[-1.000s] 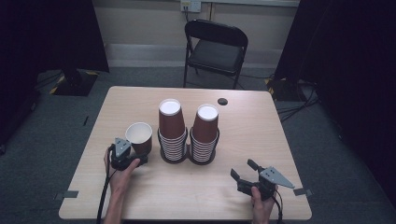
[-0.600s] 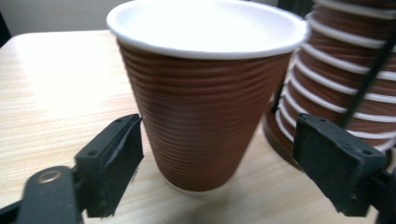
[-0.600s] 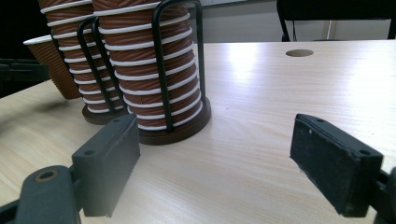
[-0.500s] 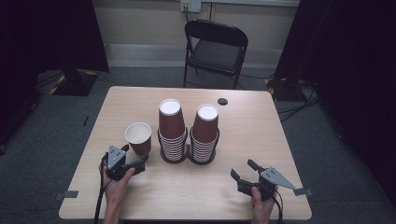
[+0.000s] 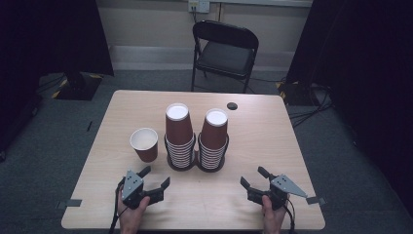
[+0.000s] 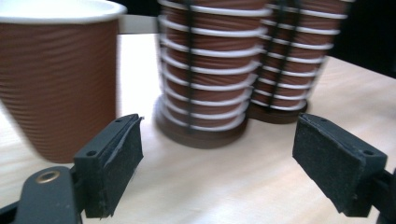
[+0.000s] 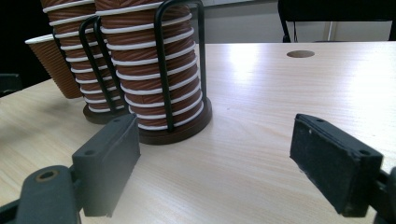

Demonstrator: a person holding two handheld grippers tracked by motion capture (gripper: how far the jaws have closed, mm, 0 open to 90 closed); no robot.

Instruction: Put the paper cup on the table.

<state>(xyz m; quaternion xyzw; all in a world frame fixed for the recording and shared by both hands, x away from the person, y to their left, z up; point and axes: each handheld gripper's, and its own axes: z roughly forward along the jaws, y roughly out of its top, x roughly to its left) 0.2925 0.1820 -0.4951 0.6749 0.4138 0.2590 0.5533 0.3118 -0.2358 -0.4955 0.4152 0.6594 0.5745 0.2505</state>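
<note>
Paper cup, left of the cup rack, looks light and crushable; grip its ribbed wall gently. Left gripper and right gripper are both open, empty.

In the left gripper view the single cup is blurring with motion and running off the left edge, while the two cup stacks are getting cropped at the top, so their height isn't showing there. In the right gripper view the wire holder is crossing in front of the near stack, the stacks are hiding most of that cup, and the chair is getting cut off by the top edge. In the high view both forearms are leaving the bottom edge.
</note>
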